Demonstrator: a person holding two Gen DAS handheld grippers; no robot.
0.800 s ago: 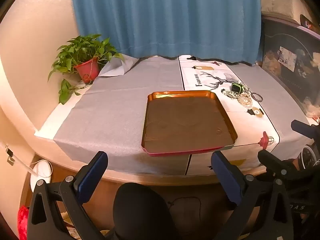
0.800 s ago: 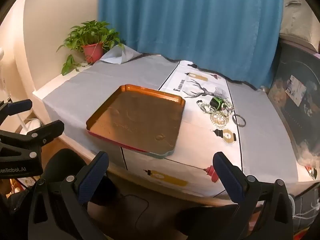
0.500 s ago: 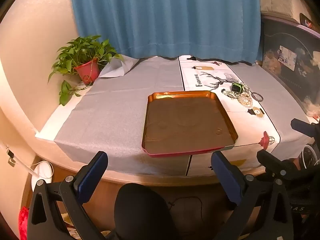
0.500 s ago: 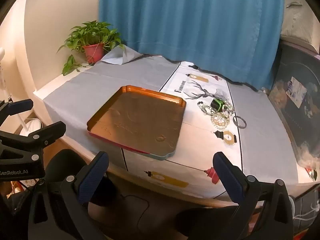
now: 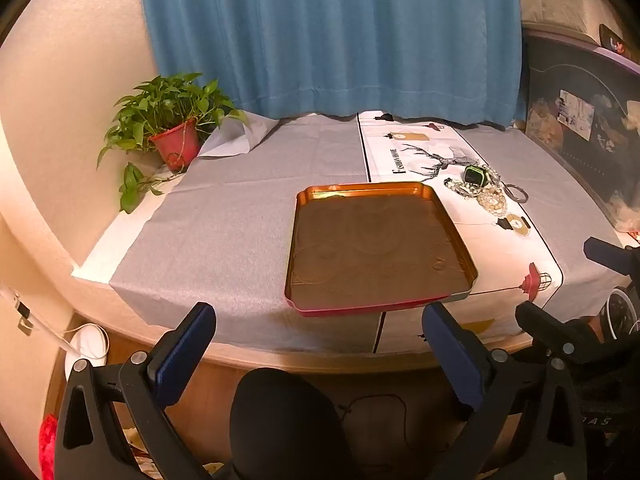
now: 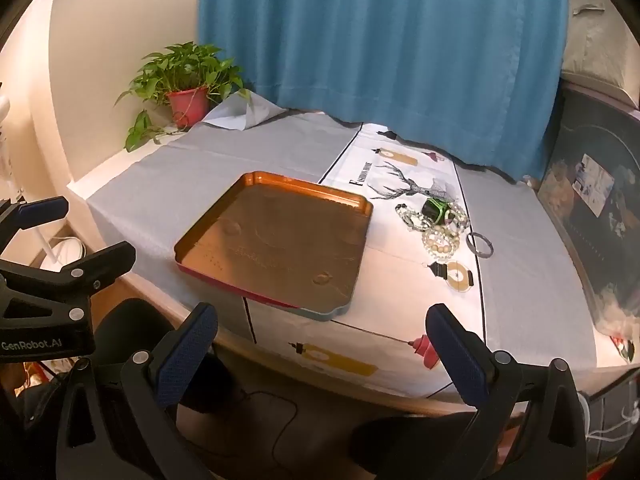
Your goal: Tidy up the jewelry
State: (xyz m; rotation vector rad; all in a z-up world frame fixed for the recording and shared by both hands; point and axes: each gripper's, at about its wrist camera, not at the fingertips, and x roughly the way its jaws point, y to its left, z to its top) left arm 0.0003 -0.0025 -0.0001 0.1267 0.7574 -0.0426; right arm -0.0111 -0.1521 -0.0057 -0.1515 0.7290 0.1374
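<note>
Tray (image 5: 376, 248) bare inside, overhanging counter (image 5: 240, 232) edge | jewelry (image 6: 438, 224) heaped at 2 o'clock | left gripper (image 5: 320, 344), right gripper (image 6: 322, 340) jaws released.

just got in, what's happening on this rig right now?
Jewelry sorting, not started. Both handheld grippers, left gripper and right gripper, are open, empty, and hang short of the table edge. The orange tray holds nothing. The jewelry is heaped to the tray's right on the printed runner: green watch, bead bracelets and, slightly apart, a dark ring. Nothing is being touched.
</note>
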